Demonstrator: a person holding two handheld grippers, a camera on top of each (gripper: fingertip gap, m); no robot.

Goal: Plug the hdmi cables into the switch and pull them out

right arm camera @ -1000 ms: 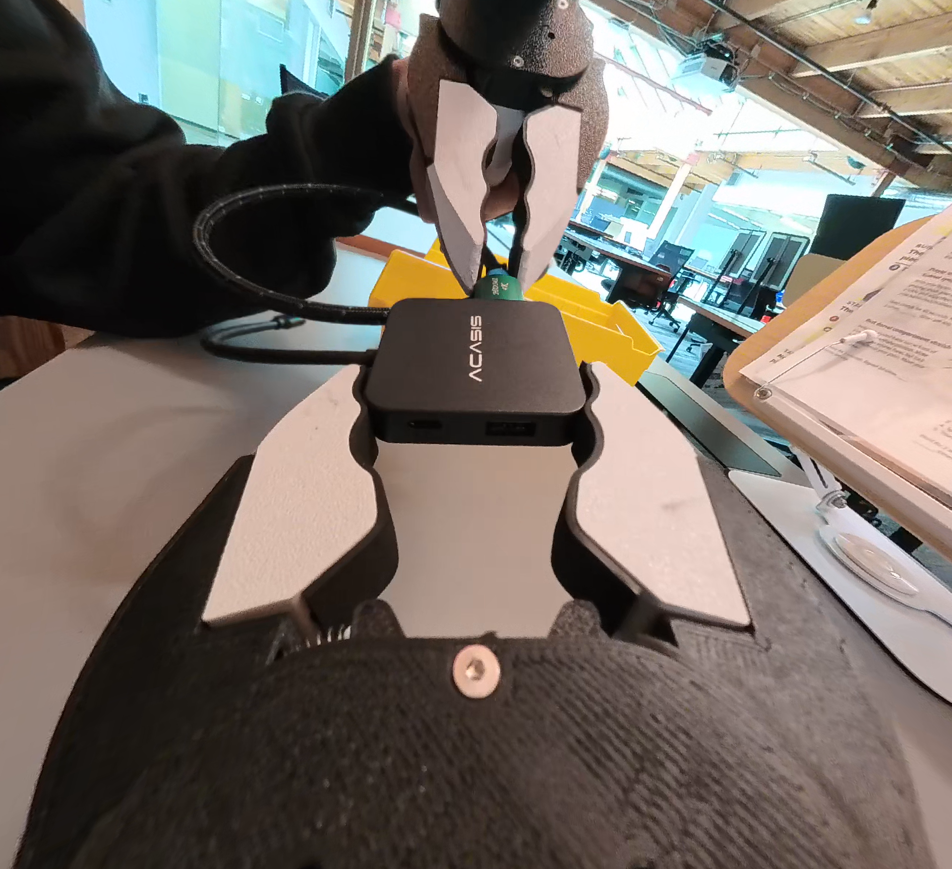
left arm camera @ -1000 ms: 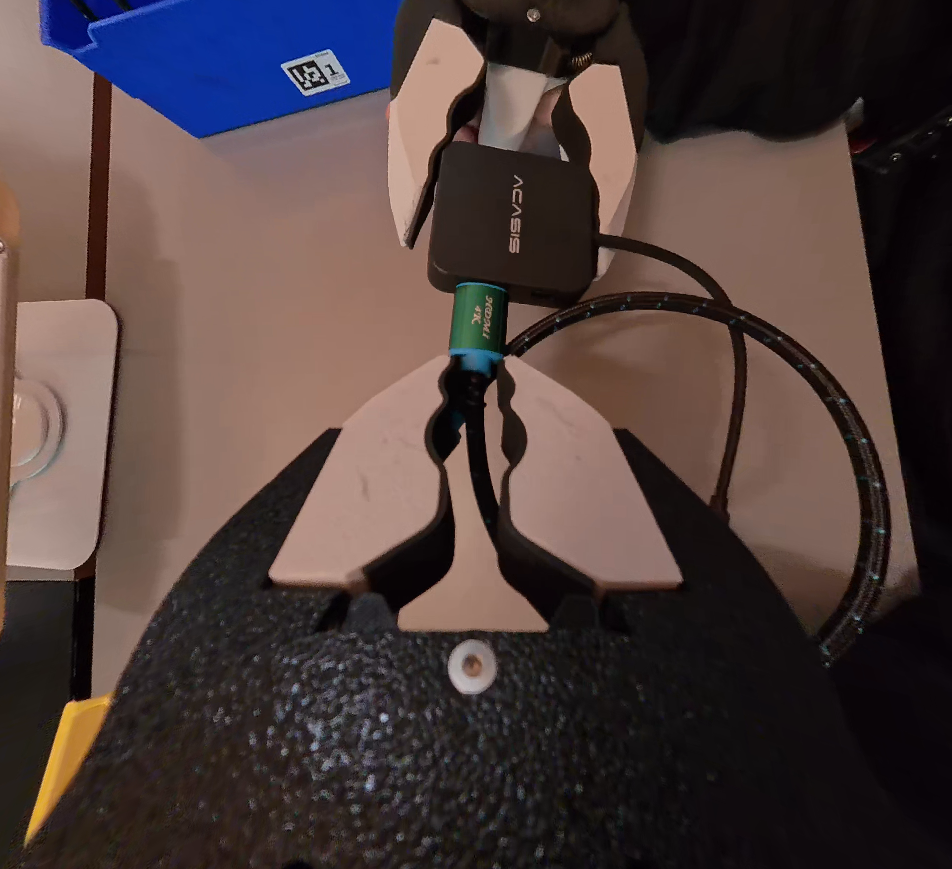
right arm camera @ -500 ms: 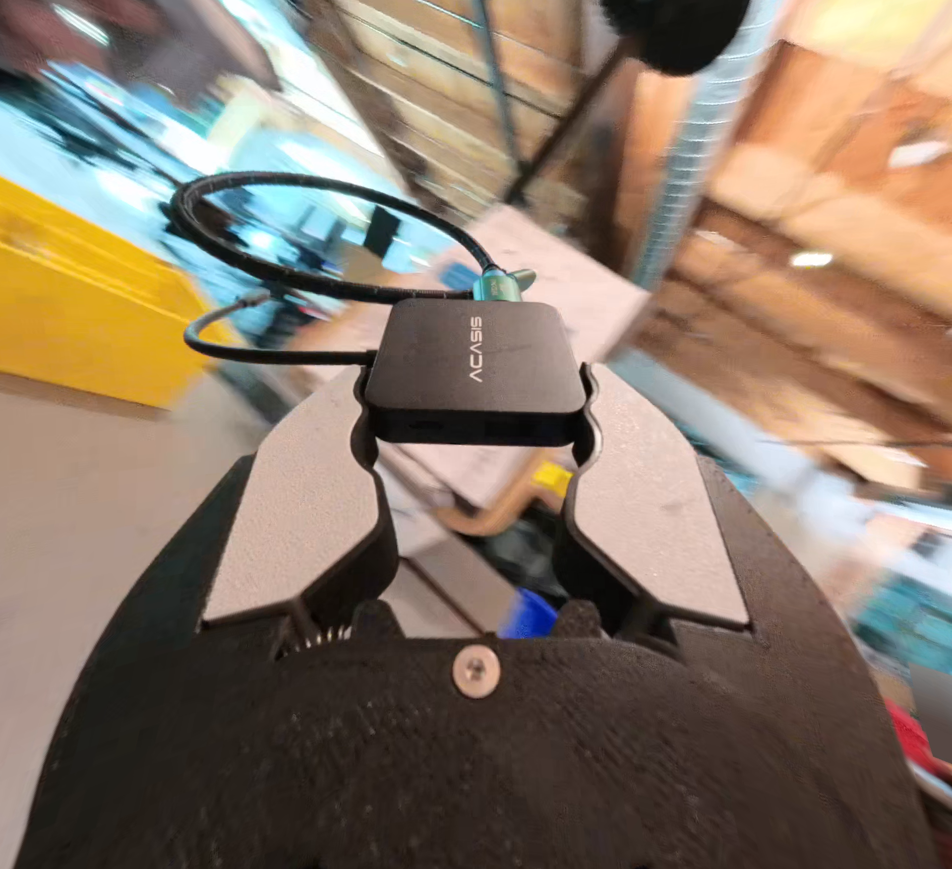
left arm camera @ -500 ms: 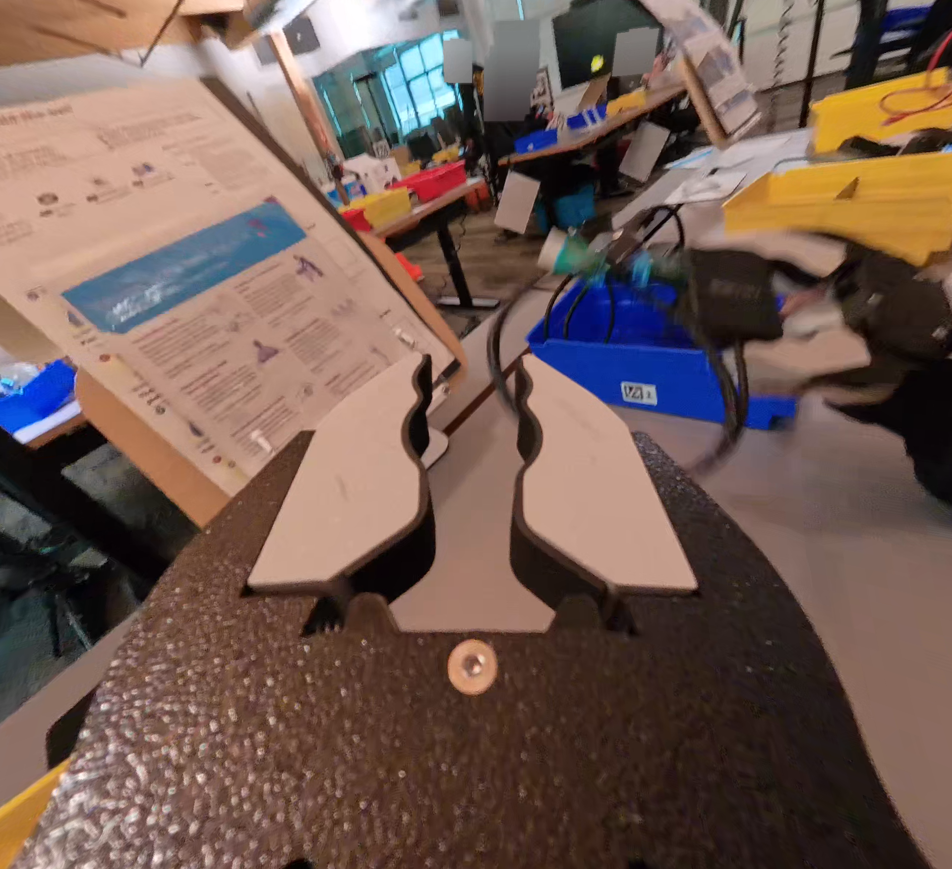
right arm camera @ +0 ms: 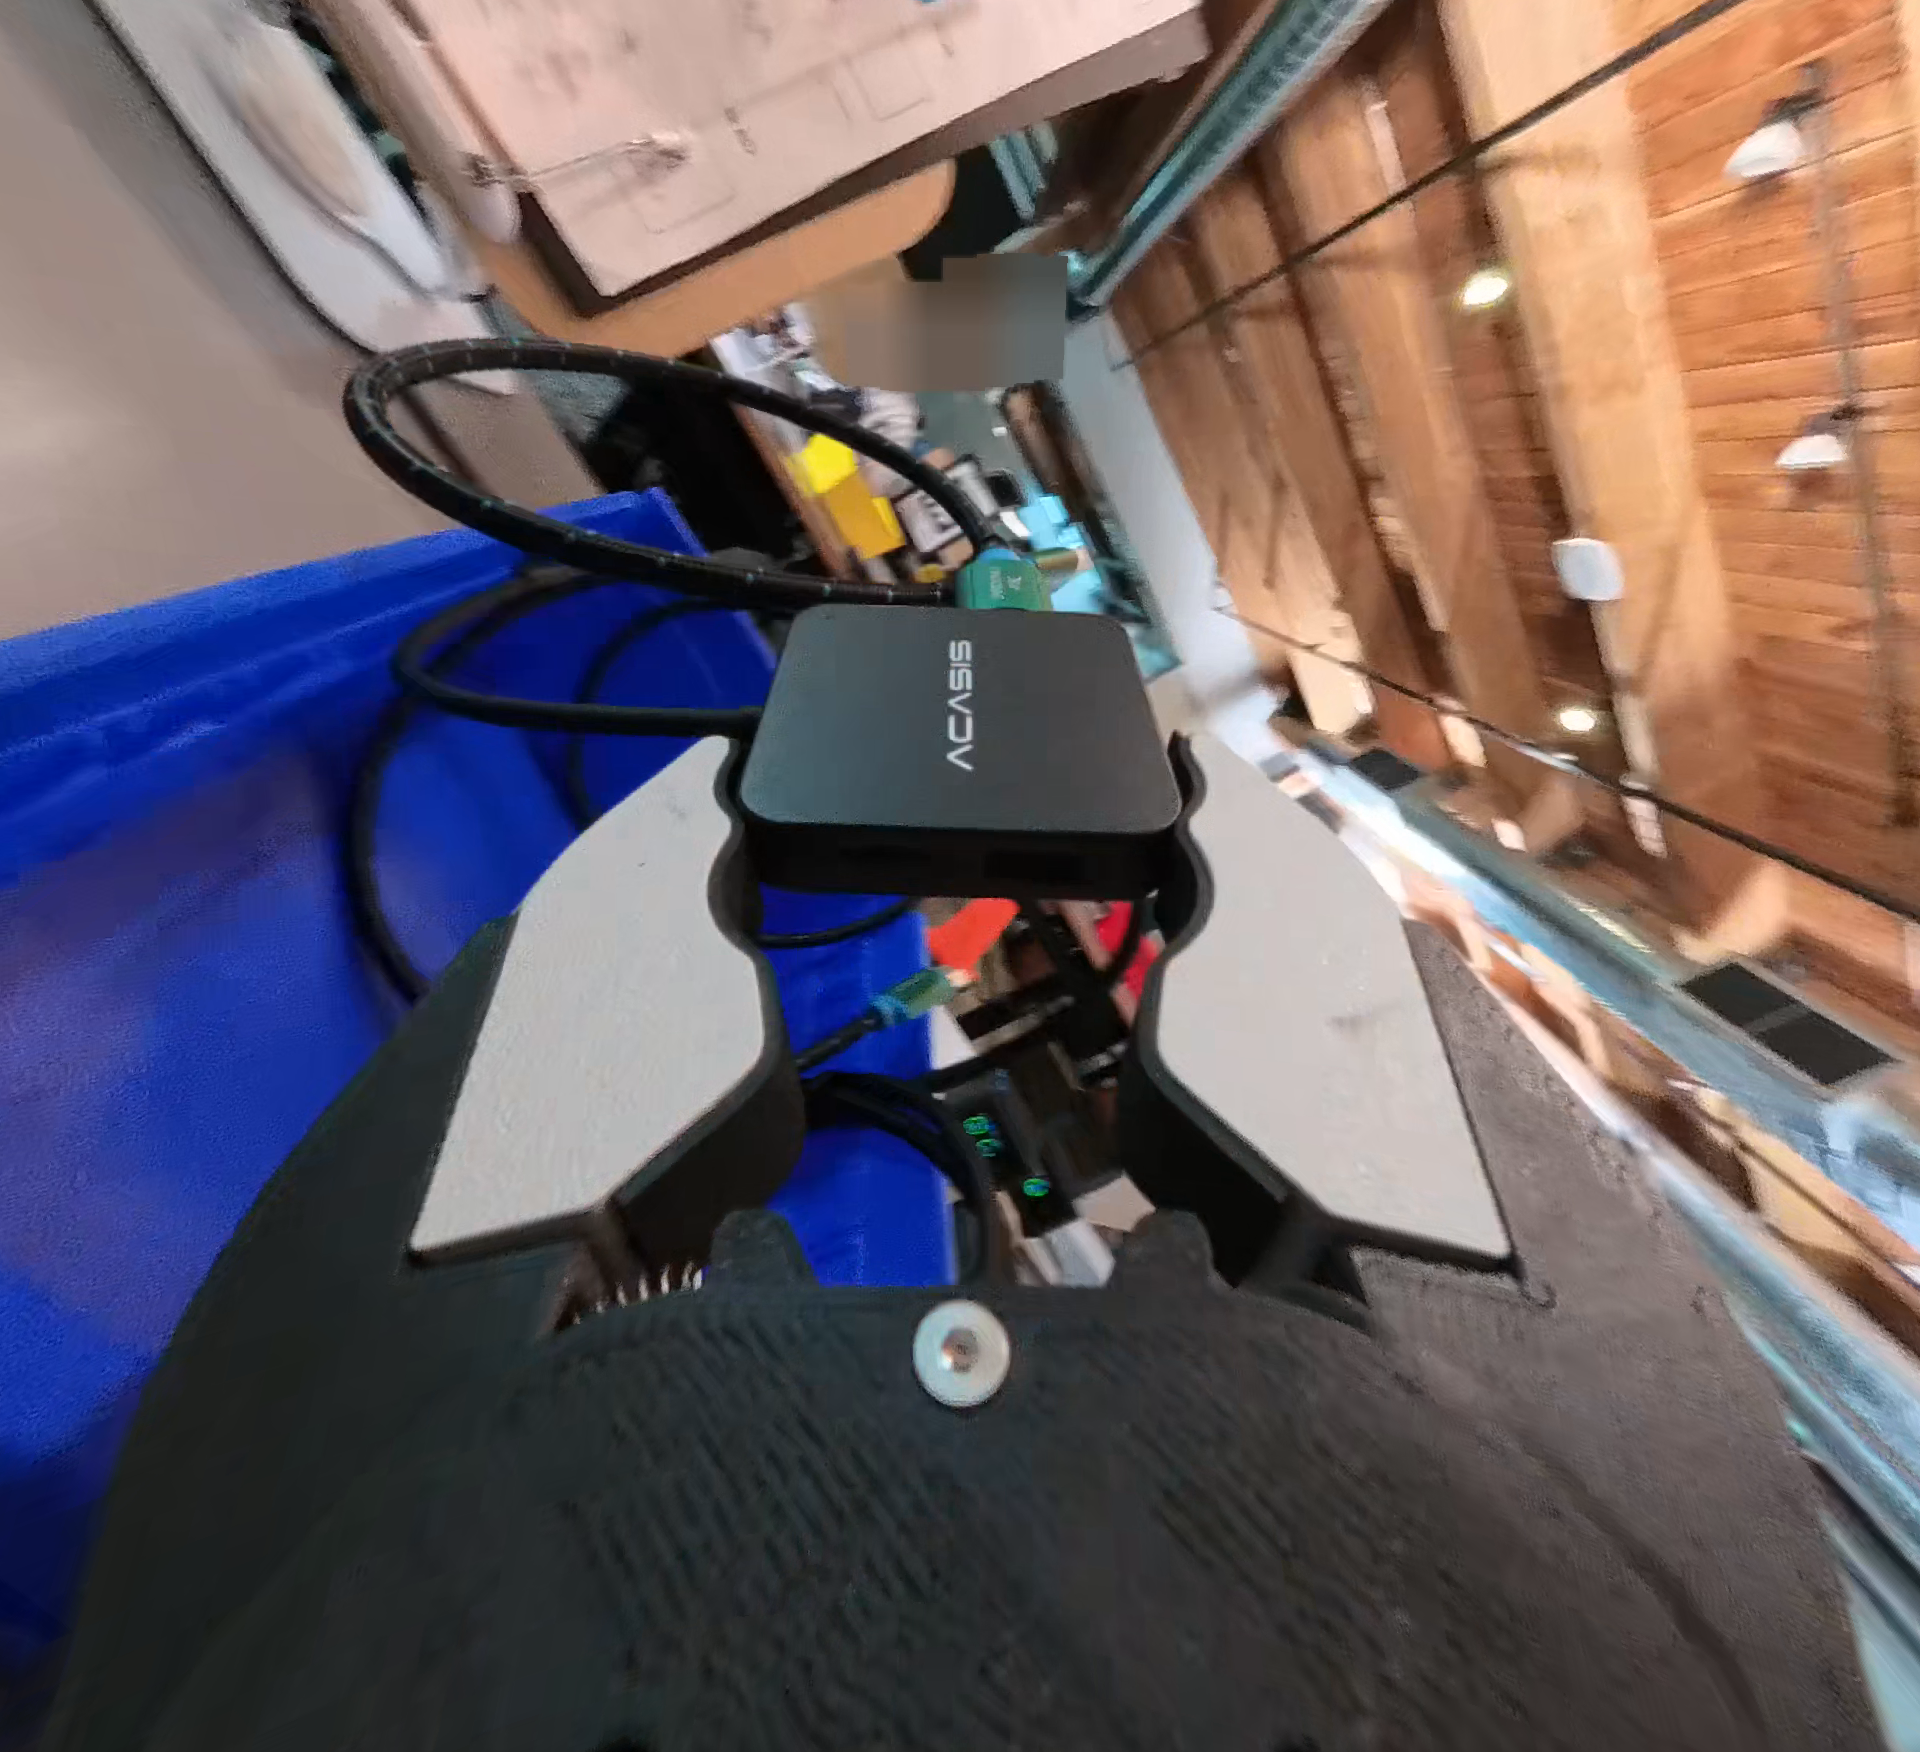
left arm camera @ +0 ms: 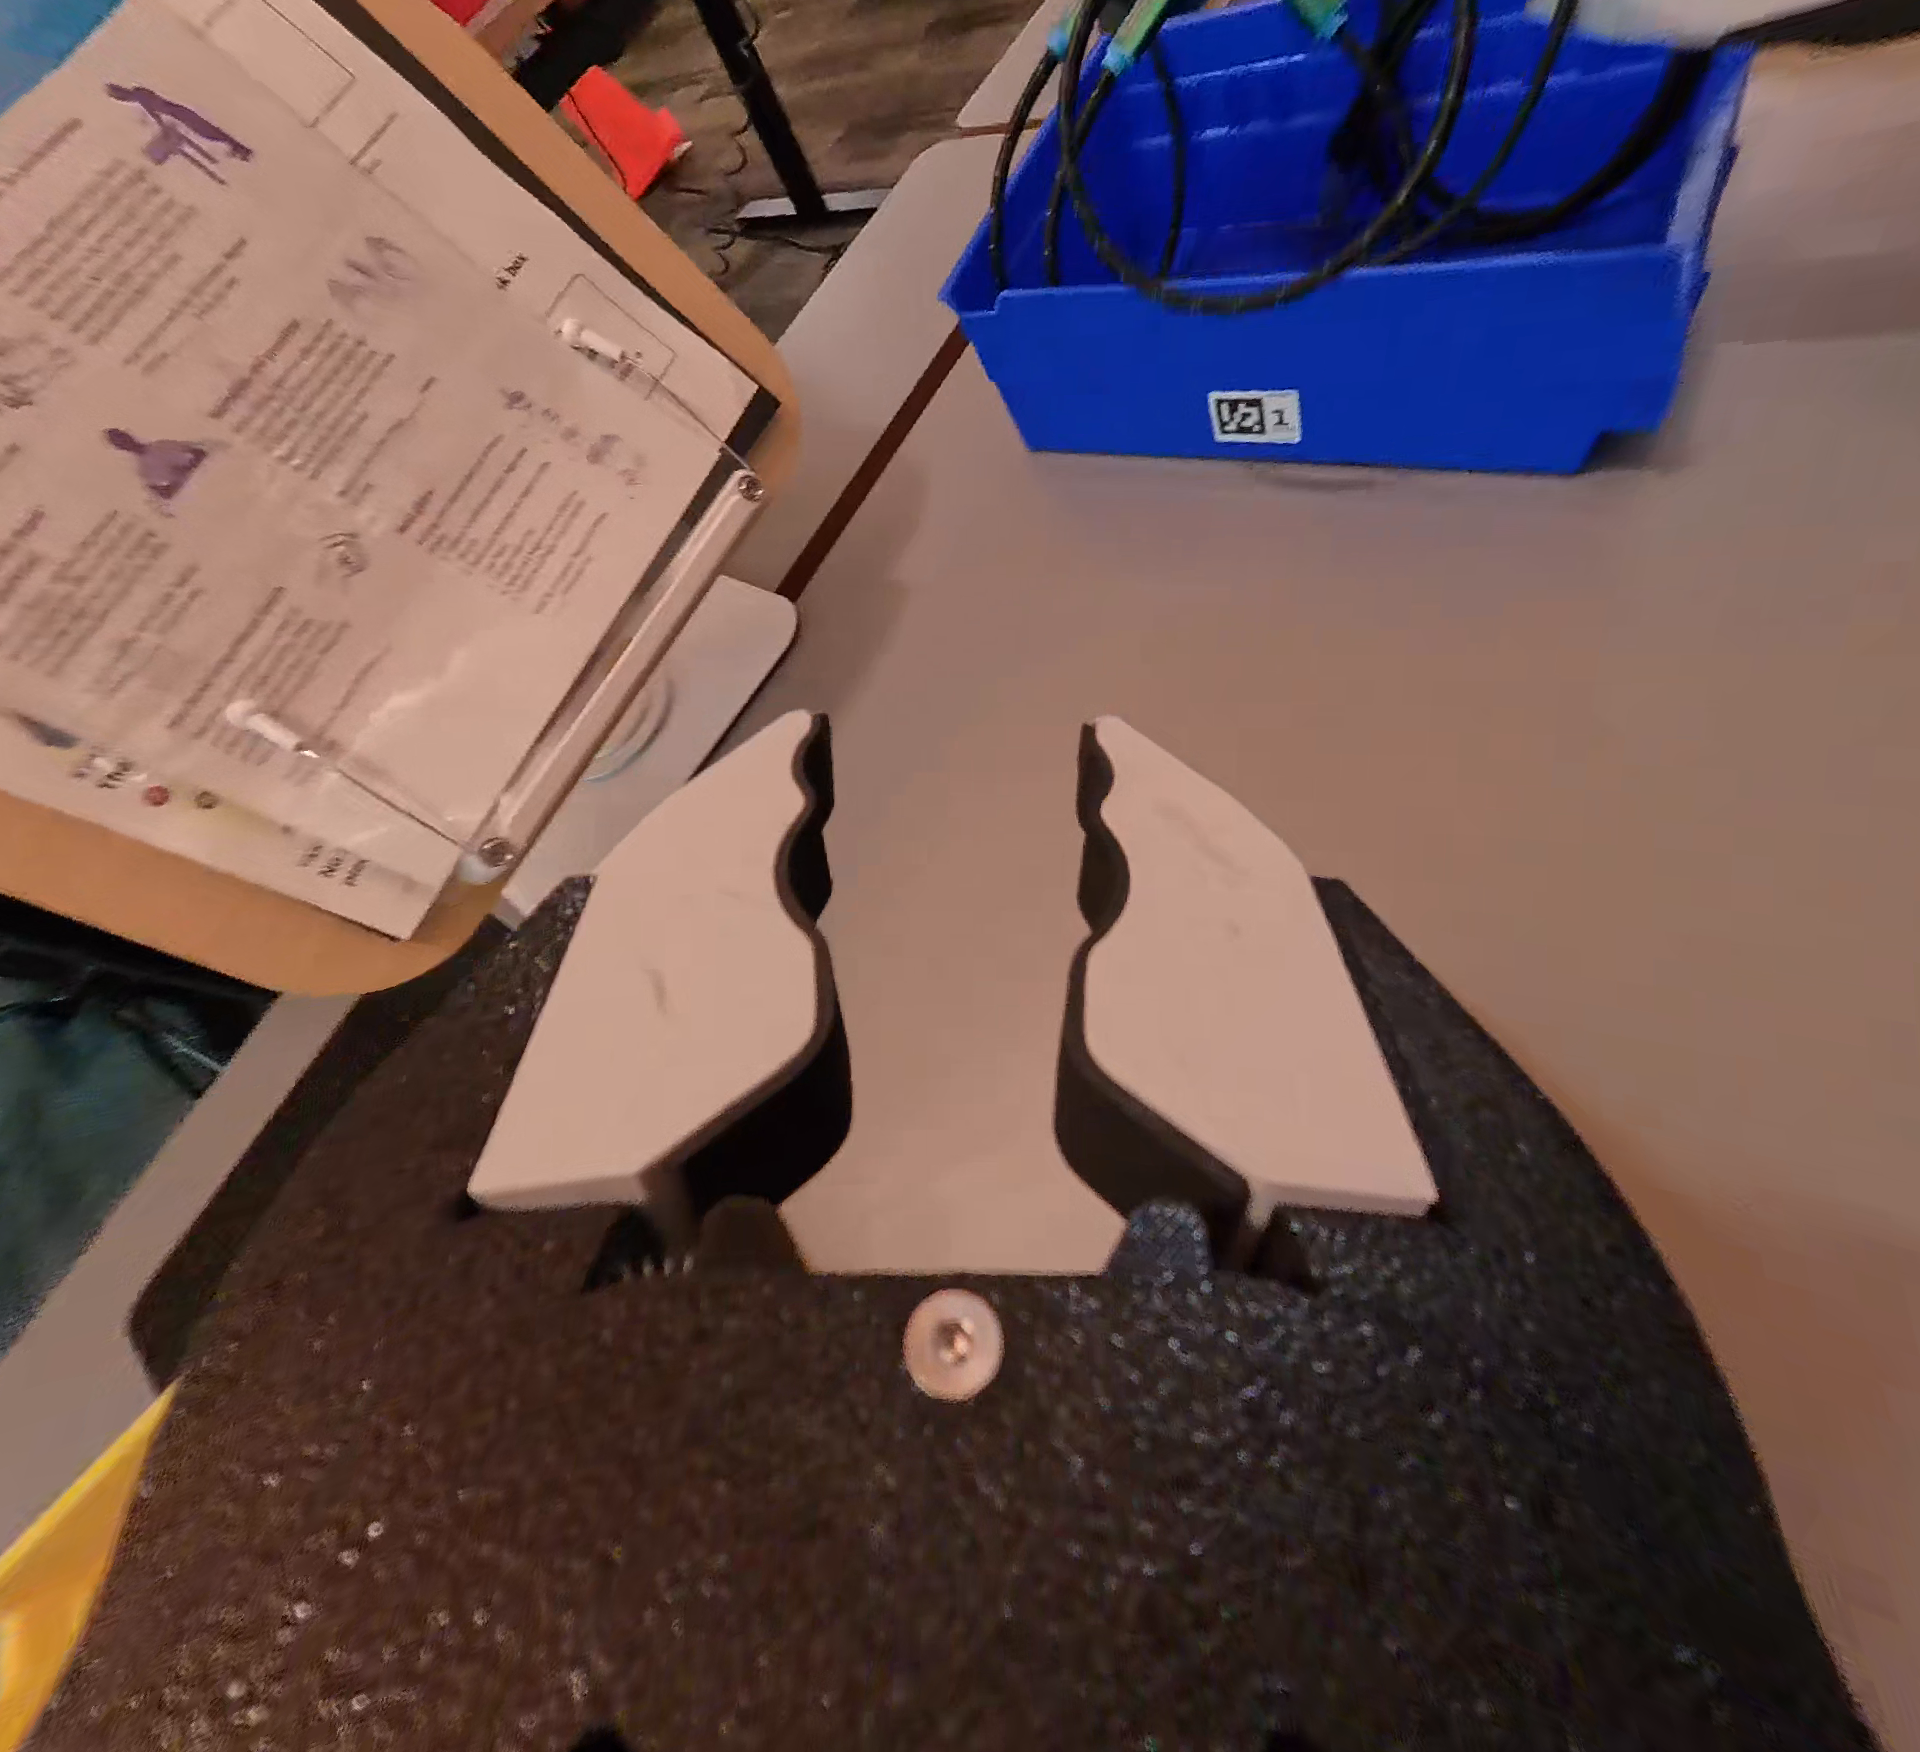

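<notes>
Holding coiled black cables [left arm camera: 1226,175], blue bin [left arm camera: 1351,352] sits on table [left arm camera: 1351,715].

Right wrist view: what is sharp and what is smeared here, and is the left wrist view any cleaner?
Right wrist view: the black switch and right gripper are sharp; the wooden ceiling and blue bin streak with motion blur. Left wrist view: left gripper crisp, the poster board slightly smeared, edges bowed by the wide lens.

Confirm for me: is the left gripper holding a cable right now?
No, the left gripper is open with only bare table between its fingers.
</notes>
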